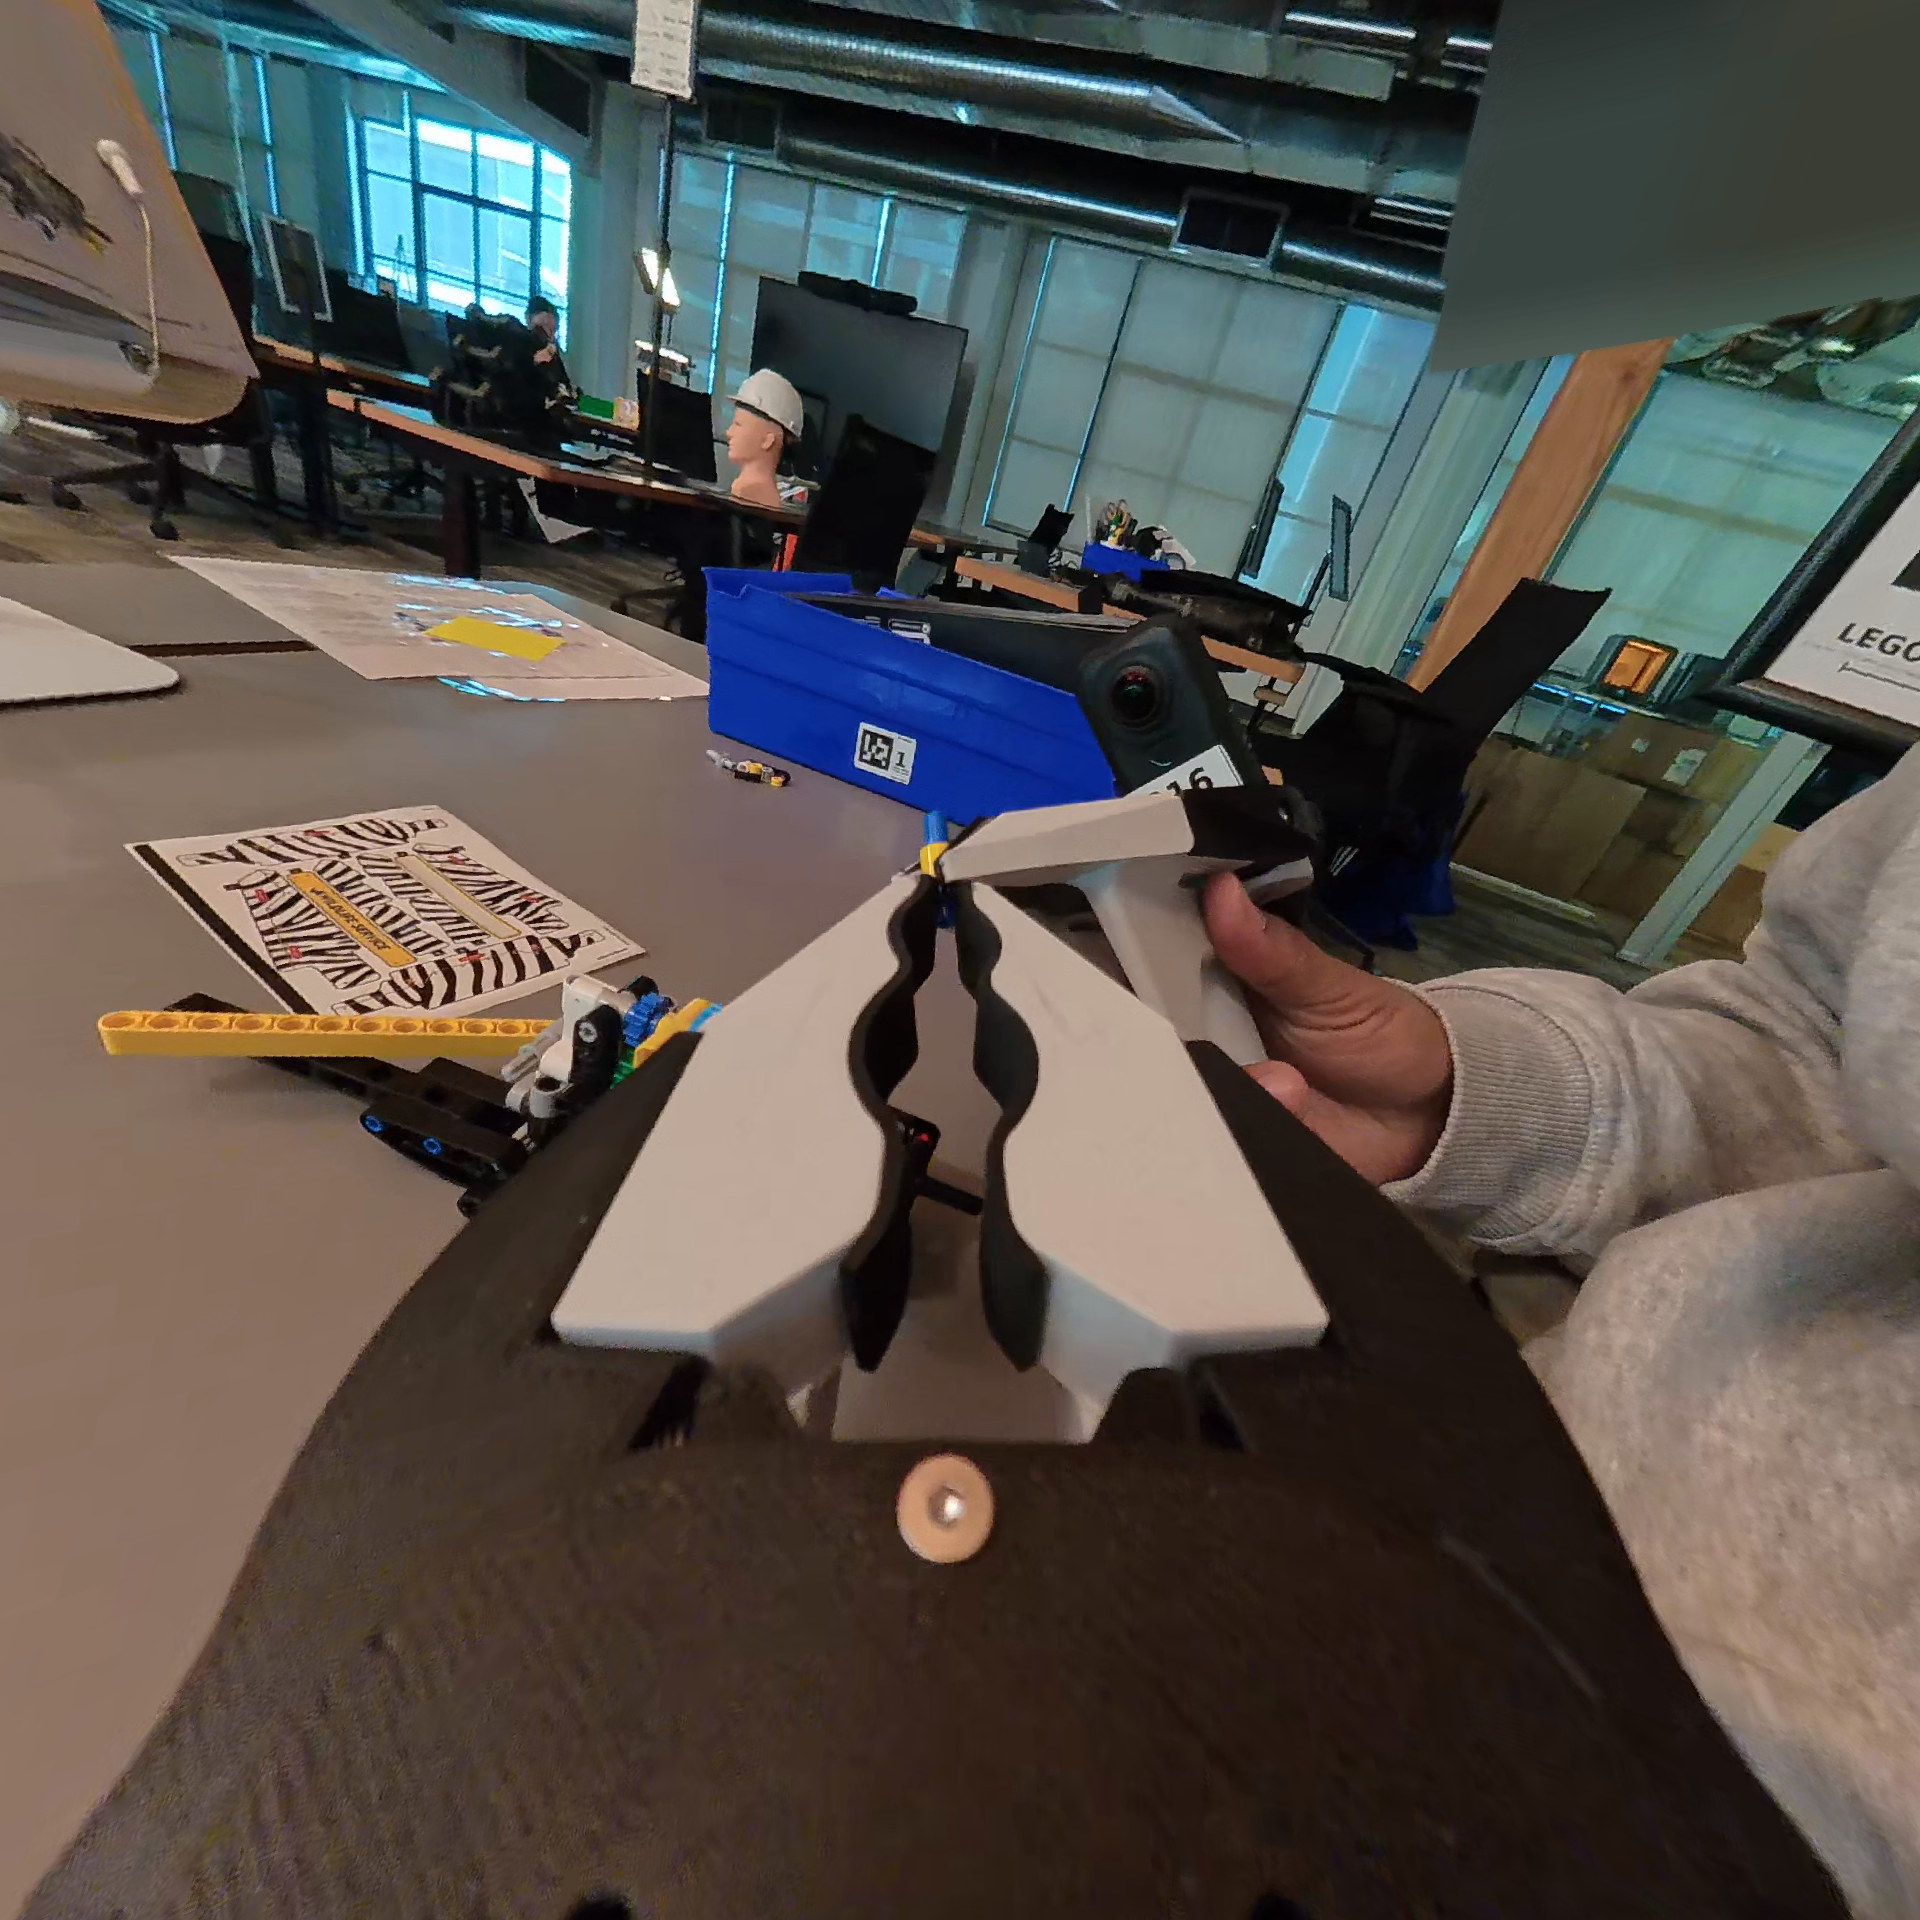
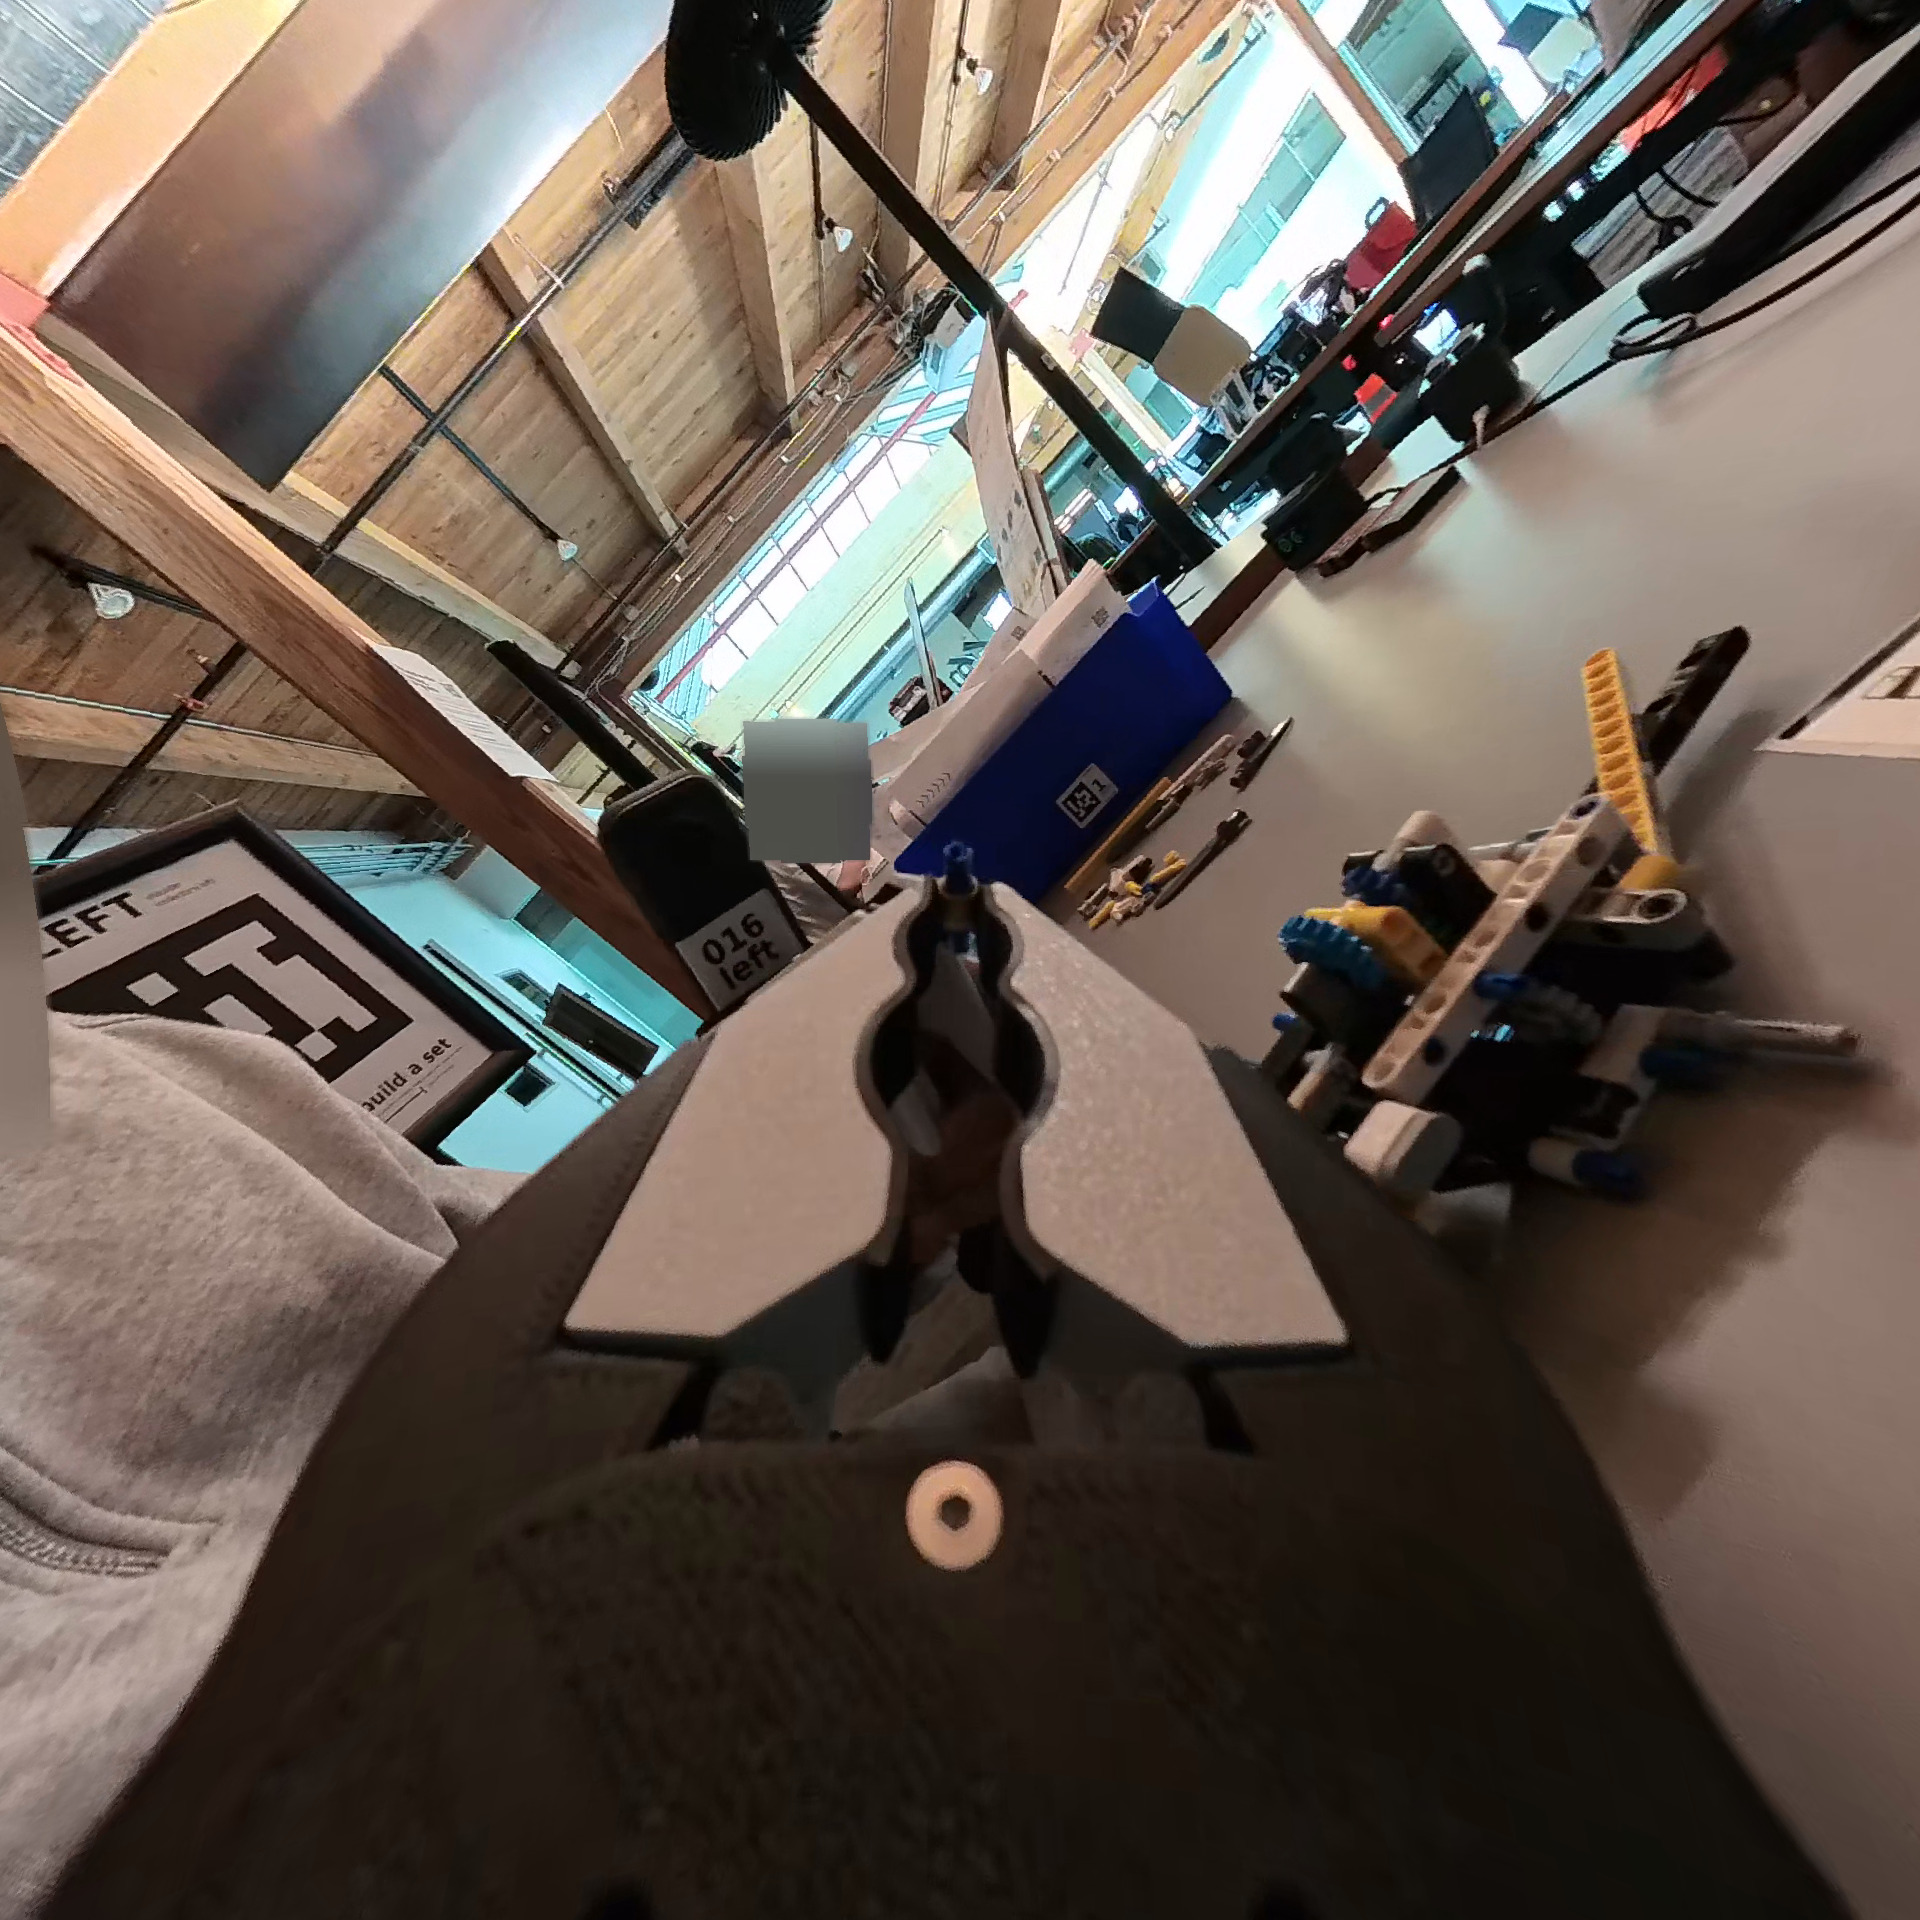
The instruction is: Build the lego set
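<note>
My right gripper [image 2: 956, 906] is shut on a small blue pin [image 2: 956, 871] with a yellow ring on it; the pin's blue tip sticks out past the fingertips. In the left wrist view the right gripper [image 1: 951, 854] comes in from the right, held by a hand [image 1: 1320, 1018], with the pin [image 1: 932, 828] upright at its tips. My left gripper [image 1: 932, 885] is shut, its tips meeting just under the right gripper's tips, at the pin's lower end. The partly built Lego model [image 2: 1507, 987] stands on the grey table [image 1: 520, 790]; it also shows in the left wrist view [image 1: 582, 1049], left of my fingers.
A blue bin [image 1: 894, 696] stands behind the grippers. A zebra-striped sticker sheet [image 1: 384, 914] and a long yellow beam [image 1: 312, 1034] lie at the left. Small loose parts [image 1: 750, 769] lie before the bin, more in the right wrist view [image 2: 1164, 862]. Papers [image 1: 447, 634] lie farther back. The grippers are tip to tip, or close to it.
</note>
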`<state>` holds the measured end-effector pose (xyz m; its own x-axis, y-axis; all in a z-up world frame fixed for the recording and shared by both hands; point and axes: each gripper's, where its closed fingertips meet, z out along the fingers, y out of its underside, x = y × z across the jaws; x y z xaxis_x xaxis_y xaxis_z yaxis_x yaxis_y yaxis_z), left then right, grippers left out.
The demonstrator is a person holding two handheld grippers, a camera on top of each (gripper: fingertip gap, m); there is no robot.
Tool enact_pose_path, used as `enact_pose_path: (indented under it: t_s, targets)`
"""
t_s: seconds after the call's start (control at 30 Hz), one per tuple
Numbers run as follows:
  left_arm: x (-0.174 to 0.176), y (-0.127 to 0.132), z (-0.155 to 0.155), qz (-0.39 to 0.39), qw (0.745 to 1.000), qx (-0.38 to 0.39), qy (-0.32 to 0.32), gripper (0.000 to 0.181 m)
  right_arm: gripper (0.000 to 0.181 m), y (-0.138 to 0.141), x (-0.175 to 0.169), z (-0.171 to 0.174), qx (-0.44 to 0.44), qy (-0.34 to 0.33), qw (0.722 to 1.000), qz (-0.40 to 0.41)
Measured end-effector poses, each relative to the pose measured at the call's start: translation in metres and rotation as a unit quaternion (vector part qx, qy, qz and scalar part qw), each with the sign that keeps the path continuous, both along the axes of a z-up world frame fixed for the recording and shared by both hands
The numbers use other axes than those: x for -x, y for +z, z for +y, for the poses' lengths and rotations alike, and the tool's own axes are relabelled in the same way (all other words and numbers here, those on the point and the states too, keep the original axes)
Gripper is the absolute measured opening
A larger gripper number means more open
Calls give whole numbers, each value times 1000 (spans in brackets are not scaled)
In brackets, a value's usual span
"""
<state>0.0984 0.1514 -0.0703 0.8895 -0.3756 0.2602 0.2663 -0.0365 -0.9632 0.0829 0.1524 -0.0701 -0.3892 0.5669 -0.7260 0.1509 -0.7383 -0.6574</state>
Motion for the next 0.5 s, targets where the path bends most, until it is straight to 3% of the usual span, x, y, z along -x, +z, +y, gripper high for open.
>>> enact_pose_path:
  t_s: [0.5]
  targets:
    - [7,-9,5,-19,999,25,9,12,5,-1,1,9,37,1,999,-3]
